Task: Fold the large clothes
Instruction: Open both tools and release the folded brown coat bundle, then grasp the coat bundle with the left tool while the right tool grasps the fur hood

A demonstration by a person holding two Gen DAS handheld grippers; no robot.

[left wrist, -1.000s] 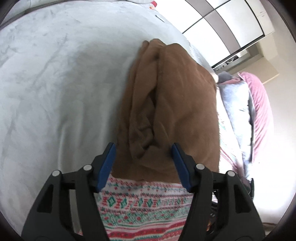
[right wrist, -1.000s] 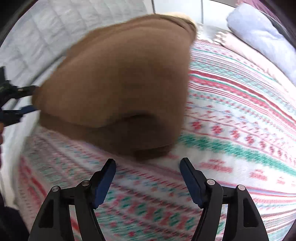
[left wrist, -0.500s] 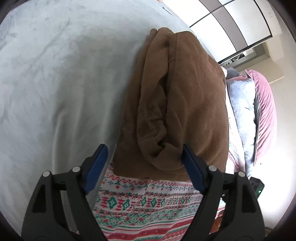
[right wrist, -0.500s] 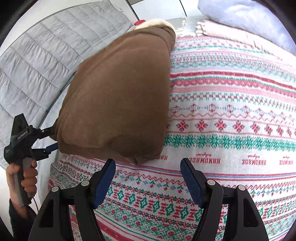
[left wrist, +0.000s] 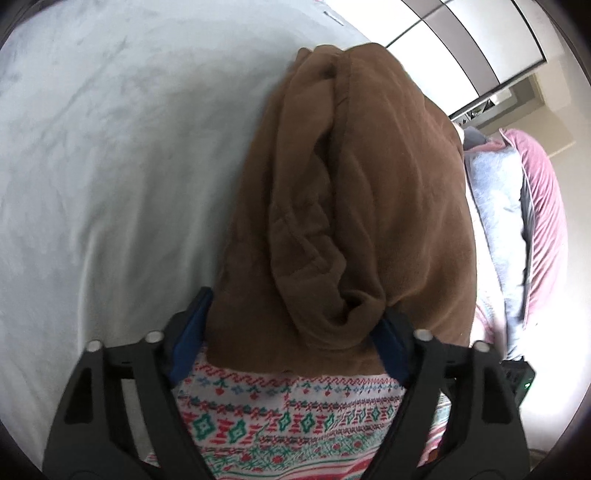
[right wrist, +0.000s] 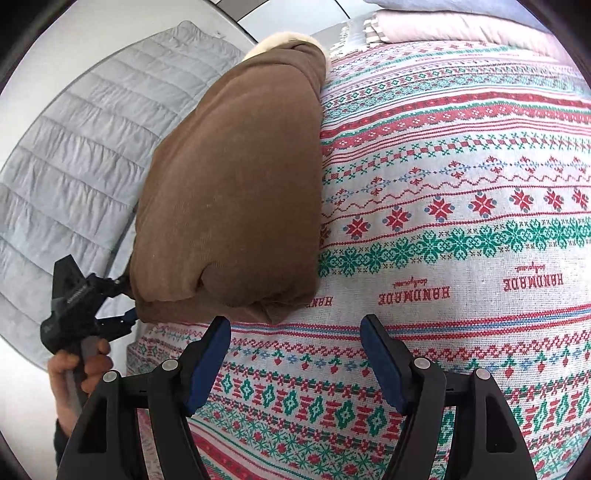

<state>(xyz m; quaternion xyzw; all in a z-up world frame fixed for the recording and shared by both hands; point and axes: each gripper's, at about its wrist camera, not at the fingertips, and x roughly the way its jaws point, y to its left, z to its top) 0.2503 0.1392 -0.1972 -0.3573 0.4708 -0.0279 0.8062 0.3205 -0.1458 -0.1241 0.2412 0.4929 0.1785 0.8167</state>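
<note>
A folded brown garment [left wrist: 332,203] lies along the edge of a red-and-green patterned blanket [left wrist: 295,424], its near end bunched in thick folds. My left gripper [left wrist: 295,310] straddles that near end. Its jaws are closing, the cloth lies between them and spills over the right finger [left wrist: 391,339], and no squeeze shows. In the right wrist view the same garment [right wrist: 236,184] lies at the left, with the left gripper [right wrist: 123,301] at its near left corner, held by a hand [right wrist: 70,373]. My right gripper [right wrist: 295,325] hovers open over the blanket [right wrist: 443,221], just short of the garment's near right corner.
A pale grey bed cover [left wrist: 110,166] spreads to the left of the garment and shows as a quilted cover [right wrist: 81,166] in the right wrist view. A grey pillow [left wrist: 498,221] and a pink one [left wrist: 543,221] lie beyond the blanket's far side. Folded bedding [right wrist: 461,26] sits at the top.
The left jaws let go of the garment's near end, spread wider and slid forward around it. The right gripper rolled and drew back, so the garment now sits farther left and higher.
</note>
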